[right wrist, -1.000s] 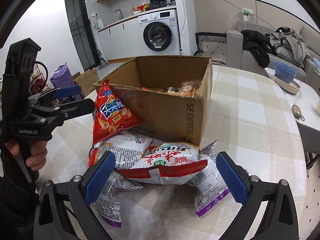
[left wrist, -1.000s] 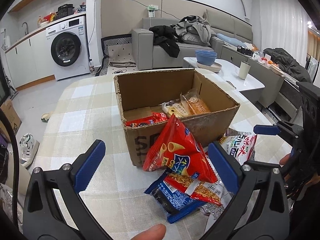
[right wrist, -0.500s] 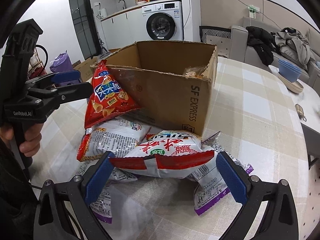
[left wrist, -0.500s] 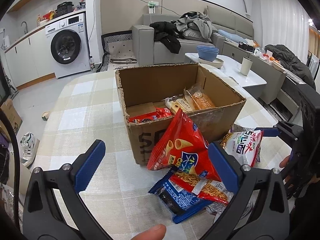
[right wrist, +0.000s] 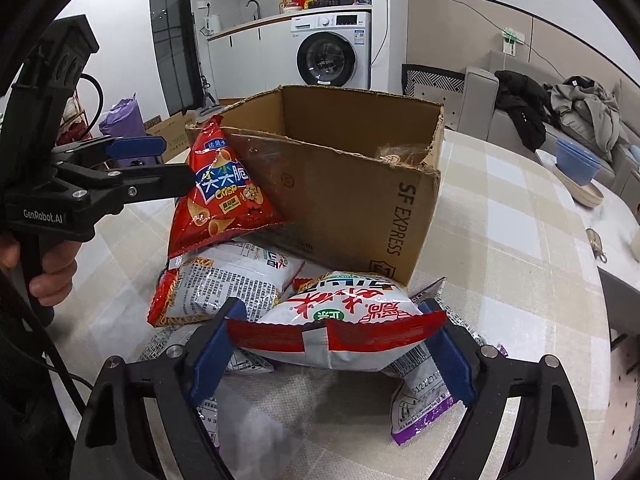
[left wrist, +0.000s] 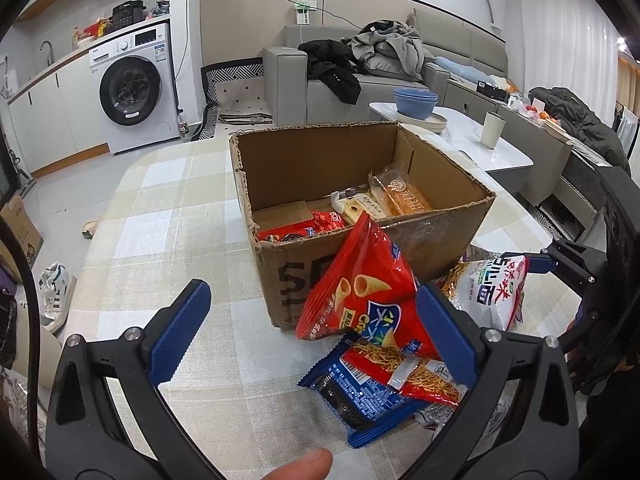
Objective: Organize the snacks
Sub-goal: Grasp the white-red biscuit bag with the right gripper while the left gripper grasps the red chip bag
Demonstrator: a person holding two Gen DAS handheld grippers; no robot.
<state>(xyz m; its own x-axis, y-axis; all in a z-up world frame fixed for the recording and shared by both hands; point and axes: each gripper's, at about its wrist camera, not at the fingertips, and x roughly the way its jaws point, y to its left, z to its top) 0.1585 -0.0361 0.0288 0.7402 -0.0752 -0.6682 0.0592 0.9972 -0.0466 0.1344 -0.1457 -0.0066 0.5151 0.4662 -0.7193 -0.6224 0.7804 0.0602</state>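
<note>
**Right jaws closing around white noodle bag; left gripper wide apart beside red crisp bag**

Right gripper (right wrist: 326, 354): pointed down at a slant toward the snack pile on the beige checked tablecloth (right wrist: 500, 216). Its blue padded fingers (right wrist: 212, 354) bracket the white-and-red puffed noodle bag (right wrist: 340, 320). The jaws have just been closing, and the bag's red crimped seam now spans the gap from one pad to the other. The seam's ends meet the pads; whether the pads truly press I cannot tell.

Left gripper (left wrist: 310, 332): also angled downward, held by a hand (right wrist: 50, 276) wrapped around its black handle at the left edge of the right wrist view. A fingertip shows at the bottom of the left wrist view. Jaws stand wide apart, nothing clamped. In the left wrist view its right finger overlaps the red triangular crisp bag (left wrist: 368, 292); contact cannot be judged.

The crisp bag leans upright against the near wall of the open brown cardboard box (left wrist: 320, 156), resting on the pile. Below it lie a red noodle-stick packet (left wrist: 412, 372) and a dark blue foil packet (left wrist: 360, 400). A white packet with printed text (right wrist: 228, 284) and a purple-edged packet (right wrist: 420, 412) lie under the noodle bag.

Inside the box: a clear bread packet (left wrist: 400, 196) and a red wrapped snack (left wrist: 304, 228) on the floor.
</note>
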